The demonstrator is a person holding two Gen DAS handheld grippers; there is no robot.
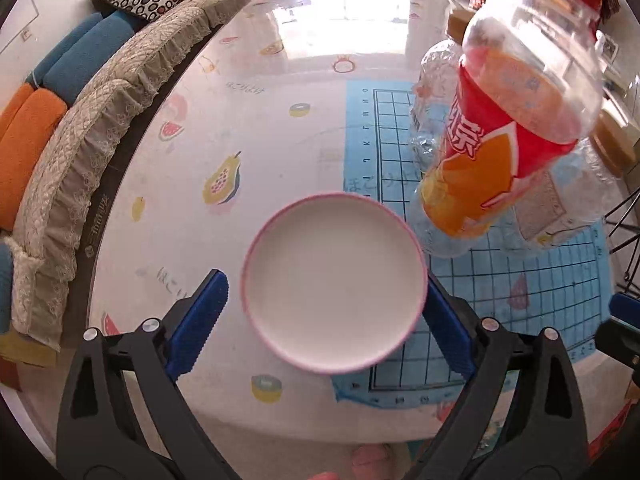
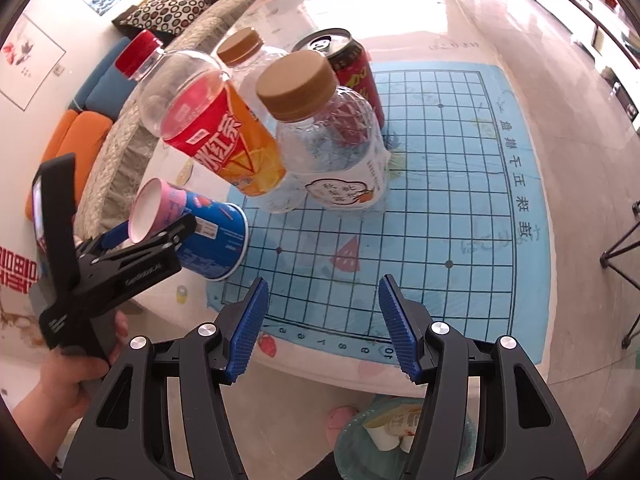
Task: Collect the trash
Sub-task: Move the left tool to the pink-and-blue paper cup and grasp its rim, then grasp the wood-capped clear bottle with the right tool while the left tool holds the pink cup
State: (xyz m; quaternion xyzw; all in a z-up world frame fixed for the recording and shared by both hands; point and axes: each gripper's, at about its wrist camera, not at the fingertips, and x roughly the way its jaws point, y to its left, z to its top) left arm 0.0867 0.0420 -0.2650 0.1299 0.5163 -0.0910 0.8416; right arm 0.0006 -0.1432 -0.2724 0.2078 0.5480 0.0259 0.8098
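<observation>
Lower left of the right wrist view: the left tongs (image 2: 160, 236) clench a paper cup (image 2: 192, 232) above the desk (image 2: 520, 160) edge. The right tongs (image 2: 320, 328) hang released. A weak side grip (thin walls) could crush or drop the cup before the bin (image 2: 352, 444).

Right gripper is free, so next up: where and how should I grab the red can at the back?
Grip the red can across its round body with the right gripper, coming from its right side: brown-capped bottles crowd its front and left, so only that side is exposed.
</observation>
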